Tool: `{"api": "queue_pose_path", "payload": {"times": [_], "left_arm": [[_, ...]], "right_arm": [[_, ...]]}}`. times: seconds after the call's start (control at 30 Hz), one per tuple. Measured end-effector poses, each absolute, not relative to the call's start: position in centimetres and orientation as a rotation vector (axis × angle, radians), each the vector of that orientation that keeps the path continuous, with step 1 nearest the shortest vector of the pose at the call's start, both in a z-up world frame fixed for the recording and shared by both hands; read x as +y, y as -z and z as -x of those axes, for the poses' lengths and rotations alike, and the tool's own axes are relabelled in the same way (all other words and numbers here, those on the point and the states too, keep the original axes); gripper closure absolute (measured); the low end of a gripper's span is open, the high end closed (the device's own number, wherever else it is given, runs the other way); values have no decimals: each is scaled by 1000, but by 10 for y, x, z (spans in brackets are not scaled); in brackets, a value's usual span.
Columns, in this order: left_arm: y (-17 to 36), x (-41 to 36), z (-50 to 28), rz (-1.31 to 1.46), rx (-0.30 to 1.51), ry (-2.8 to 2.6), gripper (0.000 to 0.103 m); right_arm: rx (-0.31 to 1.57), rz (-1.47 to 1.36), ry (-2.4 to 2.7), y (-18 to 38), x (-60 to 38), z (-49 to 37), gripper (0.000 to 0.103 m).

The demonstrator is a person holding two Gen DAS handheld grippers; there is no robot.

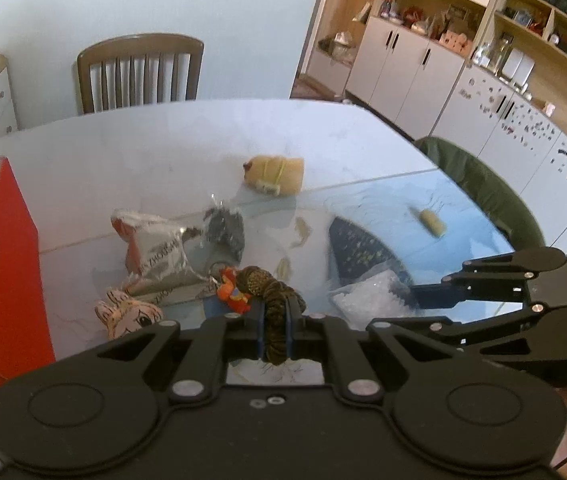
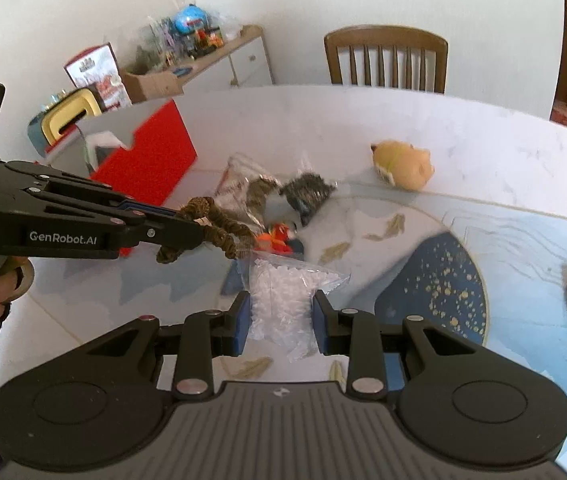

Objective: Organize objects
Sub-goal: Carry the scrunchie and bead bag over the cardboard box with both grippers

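Left hand-held gripper (image 1: 274,330) pinching brown cord bundle (image 1: 269,292): soft, light, floppy. Right hand-held gripper (image 2: 281,320) spread around bead bag (image 2: 283,300) on worktop (image 2: 363,128): slippery, squashy, probably best taken mid-bag.

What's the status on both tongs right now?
Left tongs shut on brown scrunchie, lifted. Right tongs open, straddling bag of white beads. Red box beyond, path unobstructed.

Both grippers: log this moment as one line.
left gripper: shut on rope, lifted | right gripper: open around pellet bag | box: left
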State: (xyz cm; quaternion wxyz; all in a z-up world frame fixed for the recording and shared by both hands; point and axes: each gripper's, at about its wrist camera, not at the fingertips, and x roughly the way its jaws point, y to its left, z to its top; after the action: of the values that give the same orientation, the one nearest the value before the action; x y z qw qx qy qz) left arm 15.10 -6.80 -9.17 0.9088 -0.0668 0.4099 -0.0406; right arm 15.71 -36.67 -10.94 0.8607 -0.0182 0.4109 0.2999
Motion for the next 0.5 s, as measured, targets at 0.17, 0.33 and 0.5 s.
{"api": "queue_pose_path", "payload": {"times": [0.17, 0.33, 0.5], "left_arm": [[69, -67, -141, 134, 807, 92, 95], [50, -59, -128, 139, 774, 87, 95], [32, -45, -115, 139, 744, 75, 95]], "right_arm": [[826, 38, -638, 82, -362, -151, 72], [787, 39, -646, 56, -354, -145, 72], [760, 62, -660, 34, -337, -138, 72]]}}
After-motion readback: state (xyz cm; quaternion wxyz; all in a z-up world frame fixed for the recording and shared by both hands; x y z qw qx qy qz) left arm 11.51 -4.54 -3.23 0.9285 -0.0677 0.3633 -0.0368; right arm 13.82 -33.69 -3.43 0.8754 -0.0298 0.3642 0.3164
